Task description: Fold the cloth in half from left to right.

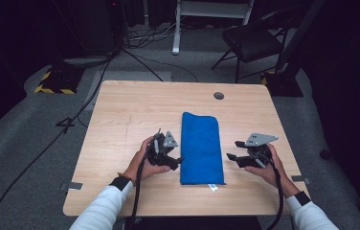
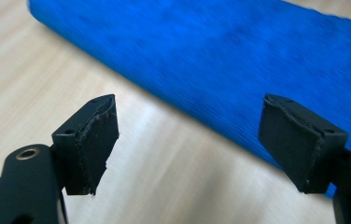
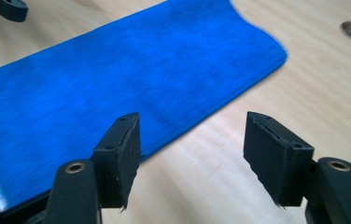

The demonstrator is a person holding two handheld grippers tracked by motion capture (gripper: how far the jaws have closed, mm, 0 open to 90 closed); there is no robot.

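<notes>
A blue towel (image 1: 201, 146), folded into a long strip, lies flat in the middle of the wooden table (image 1: 130, 110), with a small white tag at its near right corner. My left gripper (image 1: 178, 161) hovers just off the towel's left edge, jaws open and bare, pointing at the towel (image 2: 220, 60). My right gripper (image 1: 233, 151) hovers just off the right edge, also open with nothing between its pads, the towel (image 3: 117, 79) lying ahead of them. In the right gripper view a tip of the left gripper (image 3: 5, 8) shows past the towel.
A round cable hole (image 1: 219, 95) sits near the table's far edge. Behind the table stand a black folding chair (image 1: 250, 40) and a white frame leg (image 1: 176, 28), with cables running over the grey floor.
</notes>
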